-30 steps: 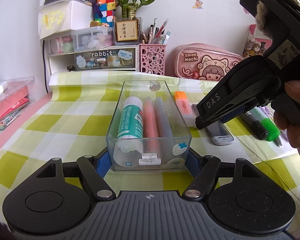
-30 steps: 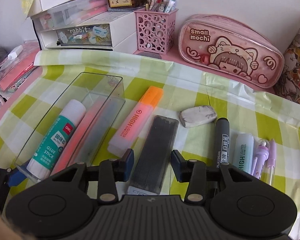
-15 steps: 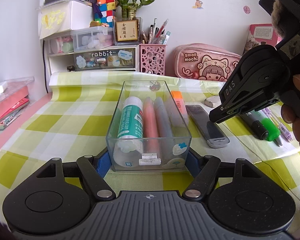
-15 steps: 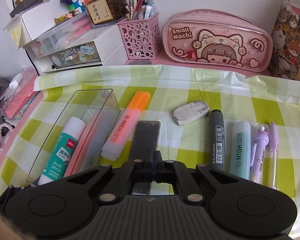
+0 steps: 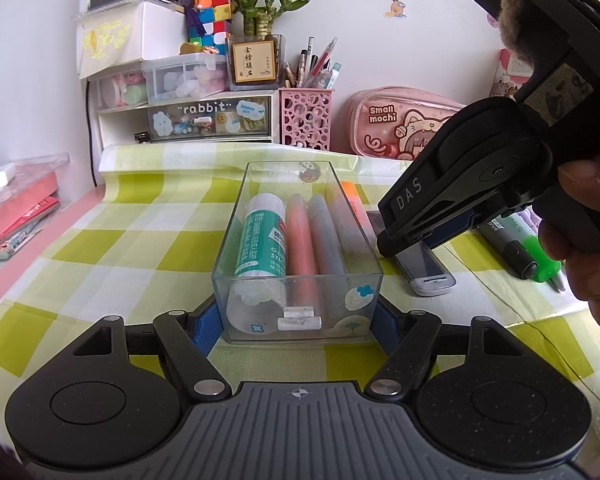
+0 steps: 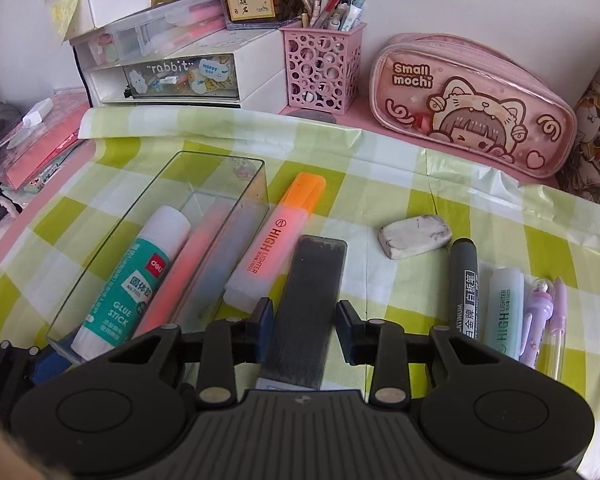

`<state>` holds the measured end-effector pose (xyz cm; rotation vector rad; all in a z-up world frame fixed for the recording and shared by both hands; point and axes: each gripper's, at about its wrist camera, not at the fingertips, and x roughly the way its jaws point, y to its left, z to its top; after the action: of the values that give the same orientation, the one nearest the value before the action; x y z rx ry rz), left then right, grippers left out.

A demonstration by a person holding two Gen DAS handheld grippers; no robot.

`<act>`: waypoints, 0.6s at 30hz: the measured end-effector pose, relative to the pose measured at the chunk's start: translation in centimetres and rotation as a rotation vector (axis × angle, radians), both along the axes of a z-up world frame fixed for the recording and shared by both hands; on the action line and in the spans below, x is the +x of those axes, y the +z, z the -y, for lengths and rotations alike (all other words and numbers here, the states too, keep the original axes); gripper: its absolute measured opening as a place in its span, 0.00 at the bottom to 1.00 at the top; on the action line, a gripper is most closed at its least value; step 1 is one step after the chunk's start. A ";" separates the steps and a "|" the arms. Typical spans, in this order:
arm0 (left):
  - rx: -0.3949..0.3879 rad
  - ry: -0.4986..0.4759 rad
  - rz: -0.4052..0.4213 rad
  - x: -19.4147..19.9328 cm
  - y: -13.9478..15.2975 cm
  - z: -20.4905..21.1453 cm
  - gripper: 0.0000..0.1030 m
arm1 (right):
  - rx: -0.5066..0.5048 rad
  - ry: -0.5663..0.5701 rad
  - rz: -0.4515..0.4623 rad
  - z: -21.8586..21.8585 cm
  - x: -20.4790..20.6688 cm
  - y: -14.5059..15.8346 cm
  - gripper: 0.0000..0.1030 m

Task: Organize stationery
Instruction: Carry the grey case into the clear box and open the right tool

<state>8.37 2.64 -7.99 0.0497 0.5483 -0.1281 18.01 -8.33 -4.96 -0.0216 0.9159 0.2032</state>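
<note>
My left gripper is shut on the near end of a clear plastic box, its pads pressing both side walls. Inside the box lie a glue stick, a pink pen and a grey pen. An orange highlighter rests on the cloth against the box's right wall. Right of it lies a flat grey lead case. My right gripper straddles the case's near half, and its jaws are opening. The pads stand just off the case's edges, and the case lies flat on the cloth.
A used eraser, a black marker, a green highlighter and purple pens lie to the right on the checked cloth. At the back stand a pink pencil case, a pink pen cup and a drawer unit.
Half a second ago my right gripper was shut and drawn back over the grey case. Now its jaws stand apart on either side of the case. The left gripper and box have not moved.
</note>
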 end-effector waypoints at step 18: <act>0.017 0.015 0.004 -0.4 0.0 -0.3 0.70 | 0.052 0.052 -0.046 0.0 0.2 0.1 0.28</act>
<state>8.01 2.97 -7.97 0.0624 0.5452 -0.1088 18.20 -8.31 -4.86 0.0074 0.9564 0.2772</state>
